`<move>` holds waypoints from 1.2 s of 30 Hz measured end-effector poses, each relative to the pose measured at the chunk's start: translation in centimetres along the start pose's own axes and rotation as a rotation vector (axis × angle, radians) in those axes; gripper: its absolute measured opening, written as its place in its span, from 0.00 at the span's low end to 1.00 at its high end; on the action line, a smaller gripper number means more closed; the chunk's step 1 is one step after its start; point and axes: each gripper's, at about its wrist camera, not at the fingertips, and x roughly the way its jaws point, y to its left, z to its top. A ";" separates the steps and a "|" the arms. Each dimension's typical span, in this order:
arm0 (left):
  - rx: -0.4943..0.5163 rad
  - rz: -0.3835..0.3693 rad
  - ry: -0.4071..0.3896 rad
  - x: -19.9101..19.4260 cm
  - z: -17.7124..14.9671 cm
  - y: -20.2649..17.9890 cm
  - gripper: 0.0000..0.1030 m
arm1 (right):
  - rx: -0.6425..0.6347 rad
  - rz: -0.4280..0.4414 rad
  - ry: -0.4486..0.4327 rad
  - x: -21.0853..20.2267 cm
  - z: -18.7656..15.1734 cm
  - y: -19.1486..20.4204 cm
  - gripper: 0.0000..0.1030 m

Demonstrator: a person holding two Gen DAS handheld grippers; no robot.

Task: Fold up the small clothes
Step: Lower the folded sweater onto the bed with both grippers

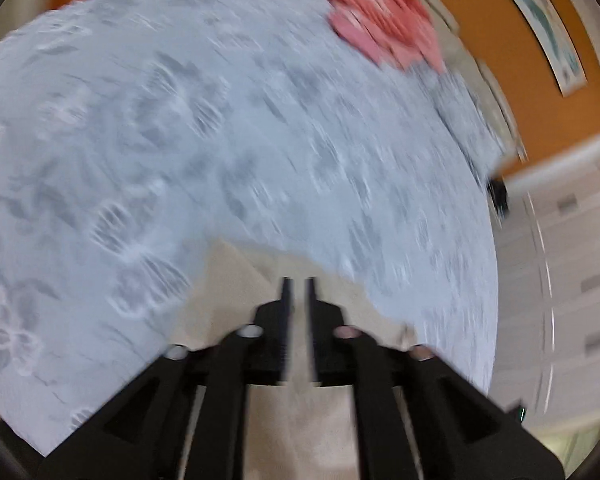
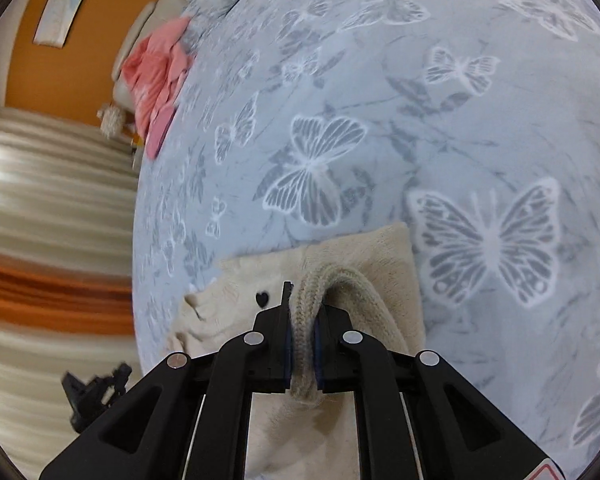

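A small cream knit garment (image 2: 384, 256) with a little black heart (image 2: 262, 299) lies on the butterfly-print bed cover (image 2: 380, 120). My right gripper (image 2: 302, 312) is shut on the garment's ribbed cuff (image 2: 312, 296), which bulges up between the fingers. In the blurred left wrist view my left gripper (image 1: 298, 292) hovers over the same cream garment (image 1: 236, 276), its jaws nearly together with a thin gap and nothing visibly held. A pink garment (image 1: 384, 20) lies at the far edge of the bed; it also shows in the right wrist view (image 2: 160, 76).
The bed's edge runs along the left in the right wrist view, with striped flooring (image 2: 52, 208) beyond and a black object (image 2: 92, 392) on it. An orange wall (image 1: 500, 40) with a framed picture (image 1: 540, 20) and white cabinets (image 1: 560, 280) lie beyond the bed.
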 end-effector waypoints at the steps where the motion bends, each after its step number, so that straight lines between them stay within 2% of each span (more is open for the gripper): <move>1: 0.025 0.006 0.037 0.7 -0.6 -0.3 0.45 | -0.018 -0.010 0.002 0.1 -0.3 0.2 0.08; 2: 0.055 0.033 0.073 1.7 -1.3 -0.7 0.56 | -0.024 -0.010 0.003 0.2 -0.6 0.2 0.08; 4: 0.121 0.081 0.112 3.7 -2.3 -1.5 0.56 | -0.022 0.005 0.003 -0.1 -1.2 0.3 0.08; 7: 0.140 0.110 0.178 6.5 -3.1 -1.7 0.57 | -0.019 0.018 0.000 -0.8 -2.0 0.7 0.09; 8: 0.139 0.093 0.230 7.7 -3.6 -1.7 0.45 | -0.016 0.015 -0.001 -1.1 -2.2 0.7 0.09; 9: 0.148 0.076 0.255 8.4 -3.9 -1.8 0.19 | -0.010 0.013 -0.003 -1.3 -2.4 0.8 0.09; 10: 0.193 0.062 0.281 8.8 -4.5 -2.3 0.04 | -0.006 0.015 -0.005 -1.5 -2.4 0.7 0.09; 12: 0.254 0.046 0.254 7.7 -4.9 -3.1 0.03 | -0.002 0.028 -0.016 -2.4 -2.6 0.9 0.09; 14: 0.291 0.027 0.157 4.7 -4.1 -3.9 0.03 | -0.017 0.055 -0.047 -3.8 -2.6 1.7 0.09; 17: 0.247 -0.001 0.028 1.1 -1.1 -4.3 0.03 | -0.060 0.092 -0.084 -5.2 -1.6 3.6 0.09; 19: 0.216 0.026 -0.025 0.5 1.1 -4.0 0.03 | -0.085 0.090 -0.090 -4.3 0.1 4.6 0.09; 20: 0.203 0.071 -0.057 0.8 2.3 -3.6 0.03 | -0.088 0.090 -0.080 -3.5 0.8 4.8 0.13; 21: 0.177 0.103 -0.062 1.8 3.2 -3.0 0.04 | -0.087 0.093 -0.057 -2.0 1.6 4.7 0.13; 22: 0.141 0.118 -0.034 3.4 3.8 -1.9 0.04 | -0.082 0.075 -0.037 -0.5 2.2 4.4 0.14; 23: 0.108 0.140 -0.005 4.6 4.0 -0.9 0.07 | -0.061 -0.015 -0.010 1.4 2.8 3.7 0.18; 24: 0.072 0.199 0.014 5.5 3.8 0.4 0.05 | -0.050 -0.062 0.001 2.0 2.9 3.4 0.18; 25: 0.061 0.225 0.010 5.5 3.3 0.9 0.04 | -0.038 -0.082 -0.002 1.9 2.7 3.1 0.18; 26: 0.056 0.202 -0.025 4.4 2.4 1.6 0.06 | -0.031 -0.035 -0.026 0.9 2.1 3.0 0.18; 27: 0.059 0.171 -0.044 3.3 1.6 2.0 0.17 | -0.038 0.000 -0.042 -0.2 1.4 2.8 0.29; 28: 0.064 0.160 -0.047 2.0 0.5 2.6 0.28 | -0.062 -0.006 -0.060 -1.9 0.0 2.5 0.39; 29: 0.065 0.163 -0.049 1.1 -0.3 3.0 0.52 | -0.078 -0.031 -0.073 -2.8 -1.1 2.2 0.60; 30: 0.059 0.159 -0.068 -0.5 -2.0 4.0 0.61 | -0.104 -0.068 -0.095 -4.1 -2.7 1.5 0.66; 33: 0.005 0.152 -0.063 -3.2 -5.8 6.8 0.63 | -0.118 -0.133 -0.035 -5.7 -7.7 -1.9 0.66; 36: -0.115 0.169 -0.044 -3.1 -9.3 9.4 0.66 | 0.008 -0.069 0.034 -5.3 -11.6 -5.5 0.66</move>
